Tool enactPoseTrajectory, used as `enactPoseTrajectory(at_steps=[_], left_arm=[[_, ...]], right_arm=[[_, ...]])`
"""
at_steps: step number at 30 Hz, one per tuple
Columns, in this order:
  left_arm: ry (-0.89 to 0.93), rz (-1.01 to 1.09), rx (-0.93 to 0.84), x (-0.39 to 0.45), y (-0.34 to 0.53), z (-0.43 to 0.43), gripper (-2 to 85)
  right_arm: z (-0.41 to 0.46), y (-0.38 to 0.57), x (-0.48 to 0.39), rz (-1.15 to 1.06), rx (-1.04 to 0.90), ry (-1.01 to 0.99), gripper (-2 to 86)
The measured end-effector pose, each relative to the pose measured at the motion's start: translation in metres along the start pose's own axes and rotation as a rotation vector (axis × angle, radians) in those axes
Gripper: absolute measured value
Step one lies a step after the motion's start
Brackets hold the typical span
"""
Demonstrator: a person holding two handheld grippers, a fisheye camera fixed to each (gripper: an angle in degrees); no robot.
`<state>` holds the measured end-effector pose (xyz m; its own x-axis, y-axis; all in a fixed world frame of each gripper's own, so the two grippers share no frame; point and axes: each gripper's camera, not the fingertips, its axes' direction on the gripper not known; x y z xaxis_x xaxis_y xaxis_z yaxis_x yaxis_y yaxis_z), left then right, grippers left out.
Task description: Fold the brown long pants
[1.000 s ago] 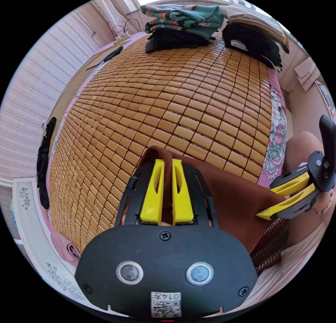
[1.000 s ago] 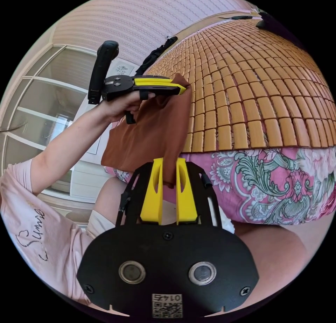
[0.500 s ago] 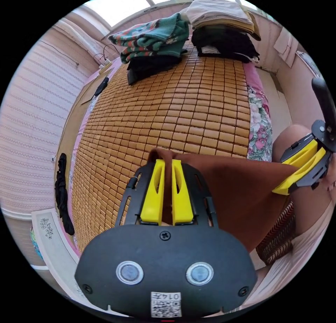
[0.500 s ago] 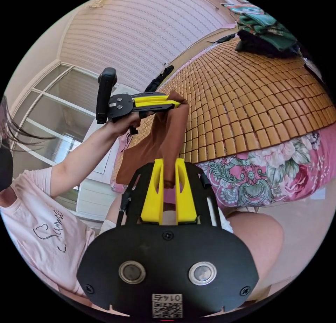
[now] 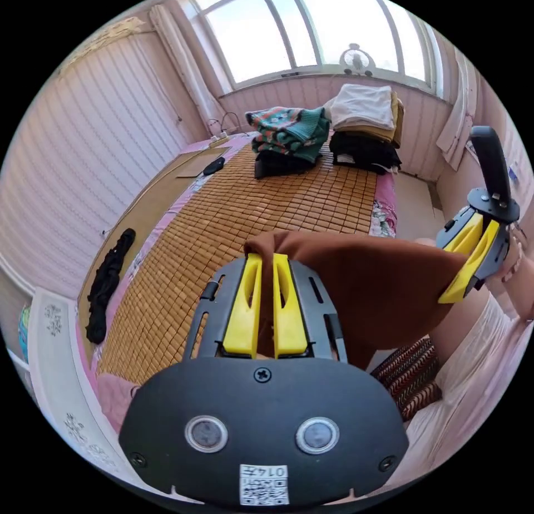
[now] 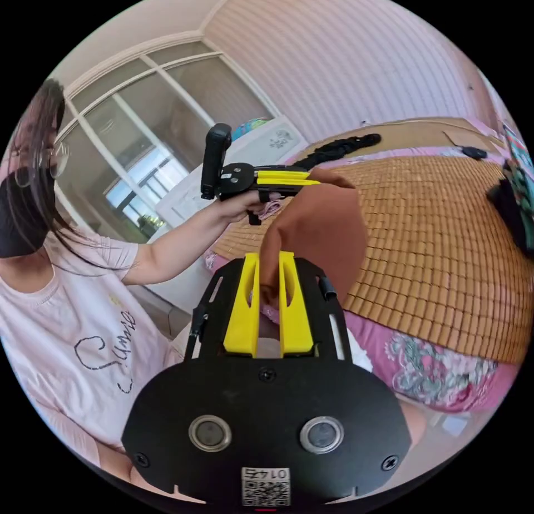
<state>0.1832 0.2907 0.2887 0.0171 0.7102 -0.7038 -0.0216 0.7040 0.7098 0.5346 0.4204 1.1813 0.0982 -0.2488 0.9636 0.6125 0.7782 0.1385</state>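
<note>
the left gripper (image 5: 266, 261) has its yellow jaws pinched tight on one top corner of the brown pants (image 5: 378, 275). the right gripper (image 6: 270, 283) is pinched on the other corner. the pants hang in the air between them, just in front of the mat (image 5: 250, 219) on the bed. if one grip slips, that side could drop and bunch up. there are no boxes or baskets, just piles of folded clothes (image 5: 328, 127) far back.

Both views are bright, plain daylight. In the left gripper view the big window (image 5: 328, 30) at the top is blown out white and lights the room evenly, so shadows stay soft. Heavy fisheye bending curves the walls near the edges, with black corners. Everything looks sharp, no motion blur.
</note>
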Motion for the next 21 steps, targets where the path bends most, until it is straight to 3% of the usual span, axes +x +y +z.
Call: enactPoseTrajectory(at_steps=[4, 8, 12, 16, 21], left_arm=[[-0.044, -0.243, -0.008, -0.056, 0.118, -0.064, 4.6], [-0.101, -0.476, -0.255, -0.080, 0.233, -0.063, 1.6], [-0.137, -0.589, -0.213, -0.082, 0.282, -0.082, 2.3], [-0.045, -0.722, -0.097, -0.095, 0.304, -0.100, 6.0], [0.004, -0.870, 0.017, -0.136, 0.321, -0.098, 6.6]], right_arm=[[0.126, -0.031, -0.072, -0.227, -0.234, -0.090, 8.2], [0.242, -0.011, -0.079, -0.201, -0.623, -0.158, 7.0], [0.222, -0.012, -0.093, -0.207, -0.539, -0.143, 4.9], [0.184, -0.024, -0.103, -0.250, -0.456, -0.029, 4.8], [0.205, -0.020, -0.120, -0.302, -0.520, 0.027, 5.6]])
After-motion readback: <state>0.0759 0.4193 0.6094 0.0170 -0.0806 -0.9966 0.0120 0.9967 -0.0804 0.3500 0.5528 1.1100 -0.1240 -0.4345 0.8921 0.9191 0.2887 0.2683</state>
